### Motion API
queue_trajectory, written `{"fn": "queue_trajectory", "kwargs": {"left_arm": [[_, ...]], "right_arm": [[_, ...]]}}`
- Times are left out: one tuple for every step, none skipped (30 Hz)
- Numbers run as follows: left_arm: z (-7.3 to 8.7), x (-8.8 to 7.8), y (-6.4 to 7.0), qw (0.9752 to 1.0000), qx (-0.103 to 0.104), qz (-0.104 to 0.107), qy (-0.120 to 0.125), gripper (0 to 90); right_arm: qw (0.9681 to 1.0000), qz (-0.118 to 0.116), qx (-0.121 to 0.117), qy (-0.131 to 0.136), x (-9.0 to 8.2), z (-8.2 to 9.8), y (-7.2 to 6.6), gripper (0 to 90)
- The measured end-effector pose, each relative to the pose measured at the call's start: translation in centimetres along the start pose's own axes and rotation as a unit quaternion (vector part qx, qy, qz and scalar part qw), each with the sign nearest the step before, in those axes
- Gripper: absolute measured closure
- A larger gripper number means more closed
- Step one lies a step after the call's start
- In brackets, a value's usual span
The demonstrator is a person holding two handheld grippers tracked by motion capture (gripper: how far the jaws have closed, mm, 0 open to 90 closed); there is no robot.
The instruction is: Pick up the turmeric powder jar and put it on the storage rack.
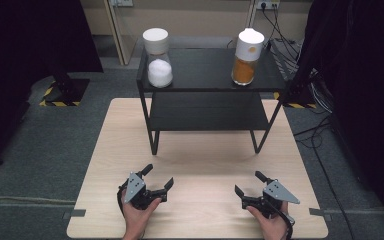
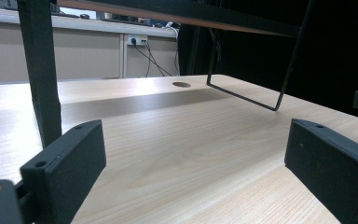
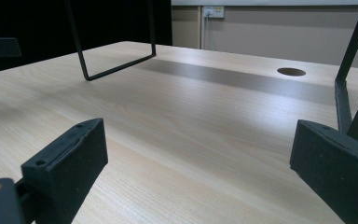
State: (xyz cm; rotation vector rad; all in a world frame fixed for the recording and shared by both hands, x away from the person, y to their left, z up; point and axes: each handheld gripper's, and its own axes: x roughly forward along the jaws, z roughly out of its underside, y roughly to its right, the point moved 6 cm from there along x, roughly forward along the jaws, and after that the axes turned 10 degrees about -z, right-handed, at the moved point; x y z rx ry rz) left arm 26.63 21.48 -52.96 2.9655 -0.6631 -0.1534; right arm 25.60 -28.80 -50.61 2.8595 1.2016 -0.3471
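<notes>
While both my grippers rest low in the high view, left gripper (image 1: 159,178) and right gripper (image 1: 250,183) gape wide, holding nothing, bare table (image 1: 205,165) between them. Only that view shows the white-filled jar (image 1: 158,57) and orange-filled jar (image 1: 247,56) atop the shelf (image 1: 205,80), upper centre. No writing is readable.

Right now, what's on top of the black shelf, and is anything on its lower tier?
On the black shelf stand two white-lidded jars: the jar of white powder at left, the jar of orange powder at right. The lower tier's visible front looks bare; the top board hides its rear.
</notes>
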Motion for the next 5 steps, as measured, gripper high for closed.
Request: {"fn": "queue_trajectory", "kwargs": {"left_arm": [[0.00,0.00,0.00,1.0000,0.000,0.000,0.000,4.3],[-0.01,0.01,0.00,1.0000,0.000,0.000,0.000,4.2],[-0.01,0.01,0.01,1.0000,0.000,0.000,0.000,4.2],[-0.02,0.01,0.03,1.0000,0.001,0.000,-0.001,4.2],[-0.02,0.01,0.03,1.0000,0.001,0.000,-0.001,4.3]], "right_arm": [[1.0000,0.000,0.000,0.001,-0.02,0.02,-0.01,4.2],[1.0000,0.000,-0.001,0.001,-0.03,0.04,-0.01,4.2],[1.0000,-0.001,-0.001,0.002,-0.03,0.05,-0.01,4.2],[1.0000,-0.001,-0.002,0.002,-0.04,0.05,-0.02,4.1],[1.0000,0.000,-0.002,0.003,-0.04,0.07,-0.04,4.0]]}}
